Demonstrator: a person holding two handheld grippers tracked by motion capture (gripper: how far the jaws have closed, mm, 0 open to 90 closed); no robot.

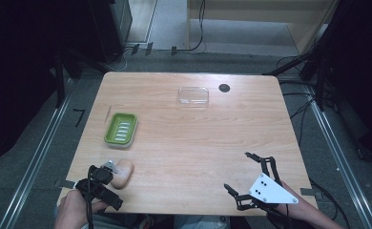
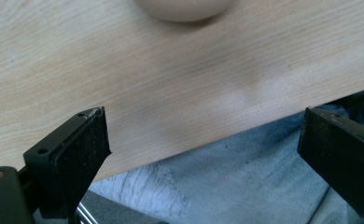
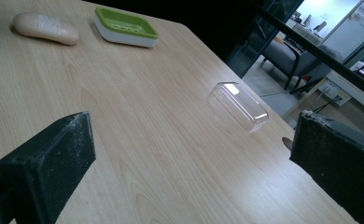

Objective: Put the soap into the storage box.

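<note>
A beige soap bar (image 1: 122,172) lies near the table's front left corner; in the left gripper view the soap bar (image 2: 182,9) sits just beyond the jaws. My left gripper (image 1: 103,176) is right beside it on its left, open (image 2: 203,116), with bare wood and the table's edge between its jaws. A green soap dish (image 1: 120,129) stands behind the soap. A clear plastic lid (image 1: 193,96) rests at the back middle. My right gripper (image 1: 237,171) hovers open near the front right, nothing between its jaws (image 3: 194,121), which face the lid (image 3: 238,105), dish (image 3: 125,28) and soap (image 3: 45,28).
A round black hole (image 1: 224,88) is set in the wooden table (image 1: 189,143) beside the lid. The person's trouser leg (image 2: 227,182) lies under the front edge. Cables and metal rails run along the floor around the table.
</note>
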